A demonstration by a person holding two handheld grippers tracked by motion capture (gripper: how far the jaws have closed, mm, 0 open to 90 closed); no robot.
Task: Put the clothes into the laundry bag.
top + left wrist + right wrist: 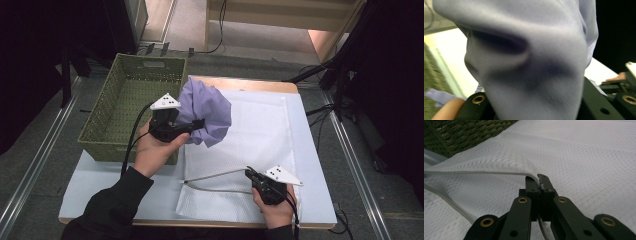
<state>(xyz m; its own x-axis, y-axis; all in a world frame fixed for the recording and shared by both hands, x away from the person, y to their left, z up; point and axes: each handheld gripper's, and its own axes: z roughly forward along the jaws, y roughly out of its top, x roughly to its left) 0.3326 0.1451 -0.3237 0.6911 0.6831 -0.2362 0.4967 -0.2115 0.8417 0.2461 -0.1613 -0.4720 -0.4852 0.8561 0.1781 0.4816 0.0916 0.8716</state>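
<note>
left gripper is carrying a bunched lilac cloth, soft and limp, above the mesh bag; right gripper is pinching the bag's flimsy rim open.

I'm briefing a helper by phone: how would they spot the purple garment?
Find the white table with the green basket at its left. Beside the basket, the left gripper holds up a bunched lilac cloth, the only coloured fabric above the flat white mesh bag.

Lab rig — black curtains, floor rails
</note>
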